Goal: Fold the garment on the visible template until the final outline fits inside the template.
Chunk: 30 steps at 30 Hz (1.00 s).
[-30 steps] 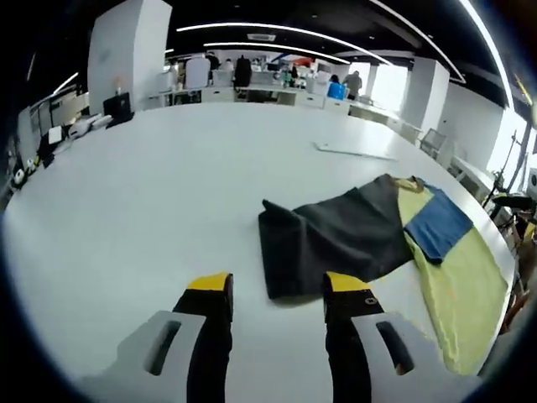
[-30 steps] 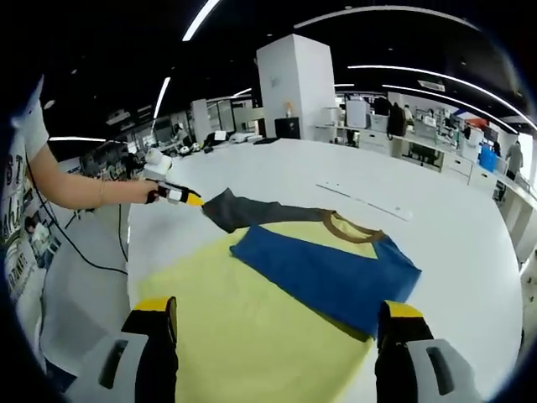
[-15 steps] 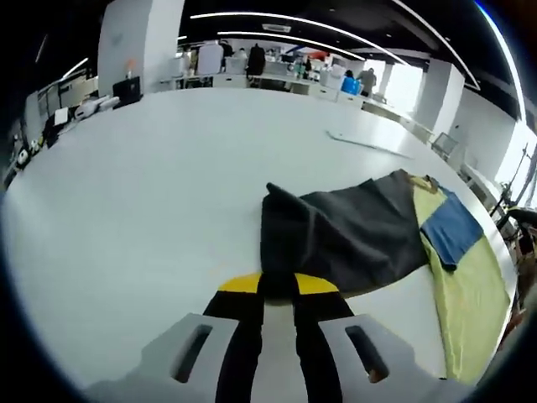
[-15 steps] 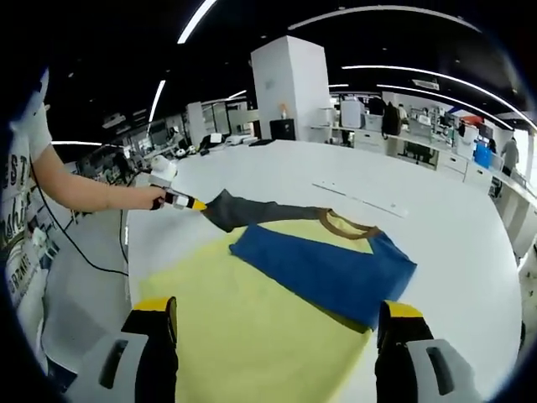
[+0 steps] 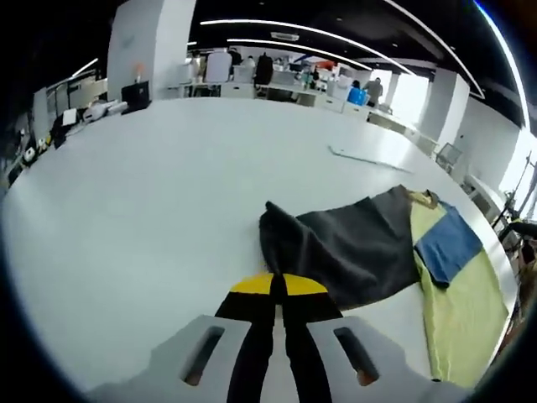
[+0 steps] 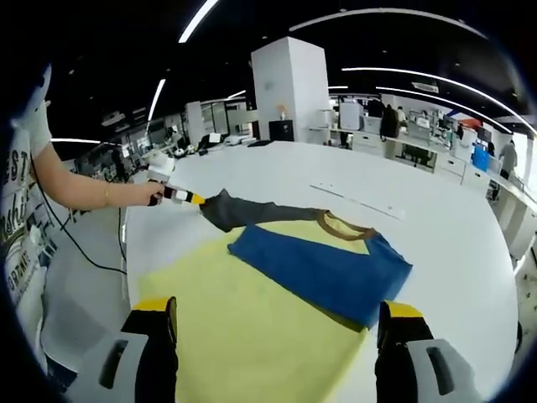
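The garment is a shirt with a blue body (image 6: pixel 323 270), a brown collar (image 6: pixel 344 224) and a dark grey sleeve (image 6: pixel 243 210). It lies partly on the yellow template sheet (image 6: pixel 235 327). In the left gripper view the grey sleeve (image 5: pixel 348 243) spreads across the white table, with the blue body (image 5: pixel 447 243) and the template (image 5: pixel 457 323) beyond it. My left gripper (image 5: pixel 279 285) is shut on the near edge of the sleeve. A person's hand holds that left gripper (image 6: pixel 186 196) at the sleeve's end. My right gripper (image 6: pixel 277 315) stands open above the template, holding nothing.
A thin white strip (image 5: pixel 362 157) lies on the white table (image 5: pixel 151 193) past the garment, also seen as the strip (image 6: pixel 357 201). The table's edge and the floor with a cable (image 6: pixel 80 252) lie left. Desks and people stand far behind.
My left gripper, open a second ago, has shut on the edge of the grey sleeve and lifted it slightly. The right gripper has stayed open and nearly still.
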Motion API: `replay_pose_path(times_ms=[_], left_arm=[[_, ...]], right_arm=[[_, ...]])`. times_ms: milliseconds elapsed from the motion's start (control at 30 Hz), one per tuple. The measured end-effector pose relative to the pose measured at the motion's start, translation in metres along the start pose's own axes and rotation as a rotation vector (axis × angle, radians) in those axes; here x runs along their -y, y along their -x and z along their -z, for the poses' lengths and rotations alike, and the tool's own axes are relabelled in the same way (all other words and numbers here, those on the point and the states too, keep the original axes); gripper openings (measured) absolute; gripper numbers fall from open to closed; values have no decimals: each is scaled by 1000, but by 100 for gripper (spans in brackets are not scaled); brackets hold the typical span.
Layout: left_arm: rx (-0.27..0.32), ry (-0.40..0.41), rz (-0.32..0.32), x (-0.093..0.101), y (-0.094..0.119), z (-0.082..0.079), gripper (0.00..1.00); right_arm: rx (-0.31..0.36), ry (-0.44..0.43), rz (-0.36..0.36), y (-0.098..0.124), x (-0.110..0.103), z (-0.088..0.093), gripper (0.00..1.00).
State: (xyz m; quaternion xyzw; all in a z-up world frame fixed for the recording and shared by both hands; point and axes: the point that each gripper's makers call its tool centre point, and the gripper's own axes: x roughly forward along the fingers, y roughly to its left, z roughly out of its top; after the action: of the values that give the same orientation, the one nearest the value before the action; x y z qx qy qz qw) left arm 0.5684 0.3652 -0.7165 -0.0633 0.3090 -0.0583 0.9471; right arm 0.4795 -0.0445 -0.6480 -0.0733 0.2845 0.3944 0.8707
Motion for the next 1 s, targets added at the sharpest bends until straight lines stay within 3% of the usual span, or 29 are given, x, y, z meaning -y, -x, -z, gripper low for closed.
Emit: replay_pose_path(times_ms=[200, 433, 667, 1000], left_arm=[[74, -18, 85, 32, 6, -26, 0], [111, -41, 166, 65, 7, -40, 0], [133, -77, 220, 100, 0, -42, 0], [107, -78, 289, 145, -20, -28, 0]], right_arm=[[-9, 17, -2, 1, -2, -1, 99], [-5, 34, -8, 2, -4, -4, 99], [-4, 37, -3, 4, -3, -3, 99], [-5, 44, 3, 5, -7, -3, 99]])
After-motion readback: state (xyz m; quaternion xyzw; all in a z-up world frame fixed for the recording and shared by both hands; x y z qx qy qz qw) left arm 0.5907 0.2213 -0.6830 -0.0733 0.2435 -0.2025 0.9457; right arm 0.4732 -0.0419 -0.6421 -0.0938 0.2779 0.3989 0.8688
